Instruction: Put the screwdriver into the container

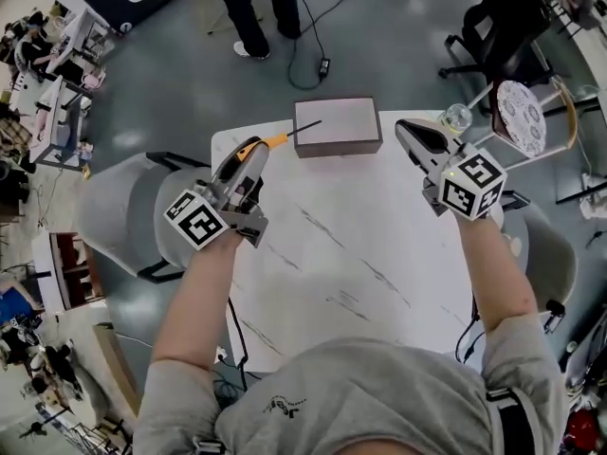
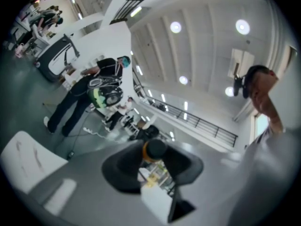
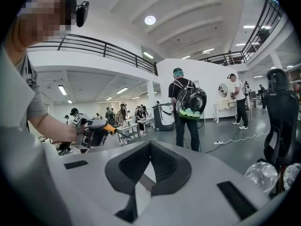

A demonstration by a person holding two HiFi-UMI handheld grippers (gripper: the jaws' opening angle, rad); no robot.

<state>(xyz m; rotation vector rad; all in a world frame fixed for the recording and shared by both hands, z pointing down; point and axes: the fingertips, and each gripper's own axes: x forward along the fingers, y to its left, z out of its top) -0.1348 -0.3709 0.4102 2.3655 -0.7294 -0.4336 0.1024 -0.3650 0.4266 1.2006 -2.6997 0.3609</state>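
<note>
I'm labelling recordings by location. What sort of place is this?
Most likely a large open lab or workshop hall: a mezzanine with black railing overhead, a person wearing a backpack rig on the grey floor, and rows of work desks behind.

Tabletop [image 1: 360, 254]: bare marble, open from near edge to far between the left gripper [image 1: 254, 150] and right gripper [image 1: 406, 131]. Obstacle at far centre: the container [image 1: 337, 126], with the screwdriver [image 1: 285, 138] shaft overlapping its left end. A grey chair [image 1: 114, 207] flanks the left edge; a clear globe [image 1: 457, 117] sits by the far right corner.
</note>
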